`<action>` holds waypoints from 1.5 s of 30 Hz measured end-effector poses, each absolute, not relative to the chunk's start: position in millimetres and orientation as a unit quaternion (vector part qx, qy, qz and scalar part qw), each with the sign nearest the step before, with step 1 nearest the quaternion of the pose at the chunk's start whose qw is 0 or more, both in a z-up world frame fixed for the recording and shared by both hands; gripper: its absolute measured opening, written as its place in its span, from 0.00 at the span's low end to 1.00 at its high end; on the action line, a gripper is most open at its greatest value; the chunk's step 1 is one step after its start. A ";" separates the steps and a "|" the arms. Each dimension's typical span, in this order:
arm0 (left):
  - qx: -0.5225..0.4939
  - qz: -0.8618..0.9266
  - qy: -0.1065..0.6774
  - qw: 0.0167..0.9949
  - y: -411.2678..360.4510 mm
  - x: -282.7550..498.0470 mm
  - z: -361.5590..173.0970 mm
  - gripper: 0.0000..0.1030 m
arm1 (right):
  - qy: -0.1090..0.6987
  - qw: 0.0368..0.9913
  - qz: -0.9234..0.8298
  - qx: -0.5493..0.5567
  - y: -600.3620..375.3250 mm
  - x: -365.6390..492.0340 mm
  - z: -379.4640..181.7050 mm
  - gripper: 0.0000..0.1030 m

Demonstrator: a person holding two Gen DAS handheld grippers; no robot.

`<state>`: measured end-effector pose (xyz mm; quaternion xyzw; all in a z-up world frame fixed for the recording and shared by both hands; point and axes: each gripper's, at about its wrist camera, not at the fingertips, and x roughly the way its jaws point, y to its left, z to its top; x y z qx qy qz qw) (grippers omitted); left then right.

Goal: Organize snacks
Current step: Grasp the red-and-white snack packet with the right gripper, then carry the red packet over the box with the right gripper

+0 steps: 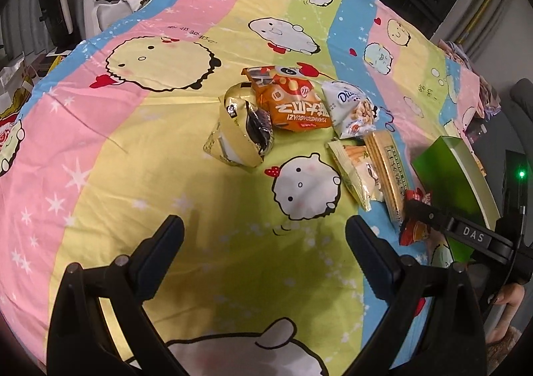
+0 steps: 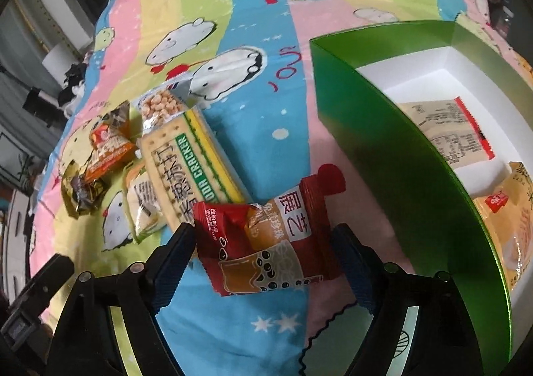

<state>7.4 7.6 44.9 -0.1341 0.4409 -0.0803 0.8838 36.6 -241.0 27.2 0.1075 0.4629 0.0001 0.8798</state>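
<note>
**Red packet gripped beside the green box**

My right gripper (image 2: pixel 265 244) is clenched on the red bubble-tea snack packet (image 2: pixel 266 242), both fingers pressing its sides above the cartoon bedsheet (image 2: pixel 260 82). Just to that gripper's right stands the green box (image 2: pixel 383 156), its white inside already holding a pale packet with a red edge (image 2: pixel 446 132) and an orange-yellow packet (image 2: pixel 509 222). Ahead and to the left of the held packet lies the soda cracker pack (image 2: pixel 186 159), with the other snacks beyond it.

My left gripper (image 1: pixel 265 242) hangs released over the sheet, fingers spread wide with nothing between them. Ahead of it sit the gold bag (image 1: pixel 233 129), the orange bag (image 1: pixel 289 102) and the white-blue bag (image 1: pixel 349 109).
</note>
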 end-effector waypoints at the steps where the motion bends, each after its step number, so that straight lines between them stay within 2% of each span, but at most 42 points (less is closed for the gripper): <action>1: -0.135 -0.080 0.441 0.884 7.6 7.5 45.1 0.95 | 0.469 0.877 0.008 0.109 -241.3 37.0 26.6 0.79; 6: -0.134 -0.080 0.442 0.883 9.4 8.3 43.9 0.95 | 0.477 0.871 0.028 0.114 -240.8 32.1 26.7 0.71; 14: -0.150 -0.083 0.438 0.882 15.3 8.4 46.2 0.95 | 0.506 0.844 0.108 0.138 -205.9 21.8 33.1 0.71; 17: -0.154 -0.077 0.441 0.881 17.9 9.7 45.6 0.95 | 0.512 0.834 0.141 0.151 -189.3 20.0 30.7 0.81; 25: -0.177 -0.110 0.456 0.865 17.9 11.9 43.7 0.93 | 0.473 0.857 0.125 0.162 -198.0 15.2 45.7 0.83; 27: -0.186 -0.133 0.446 0.865 12.1 7.9 46.7 0.75 | 0.465 0.860 0.121 0.171 -204.7 14.2 48.1 0.83; 28: -0.185 -0.138 0.439 0.868 7.4 4.9 49.0 0.73 | 0.460 0.863 0.119 0.170 -206.6 13.8 49.2 0.81; 29: -0.175 -0.150 0.437 0.869 -0.3 2.4 50.6 0.72 | 0.457 0.865 0.119 0.170 -208.2 13.8 49.9 0.76; 33: -0.159 -0.193 0.463 0.851 -26.5 -1.7 44.3 0.55 | 0.473 0.855 0.120 0.173 -208.7 20.2 40.8 0.51; 35: -0.155 -0.205 0.480 0.839 -38.5 -1.2 37.4 0.51 | 0.486 0.847 0.123 0.177 -207.7 23.8 33.6 0.47; 40: -0.141 -0.198 0.493 0.836 -53.6 -3.7 28.1 0.47 | 0.502 0.841 0.116 0.168 -202.5 27.6 22.4 0.47; 43: -0.154 -0.206 0.493 0.831 -54.0 -2.1 25.4 0.39 | 0.505 0.840 0.115 0.161 -199.7 26.5 20.3 0.47; 45: -0.144 -0.213 0.490 0.833 -56.6 -2.0 25.4 0.35 | 0.508 0.841 0.113 0.148 -195.1 25.7 18.6 0.37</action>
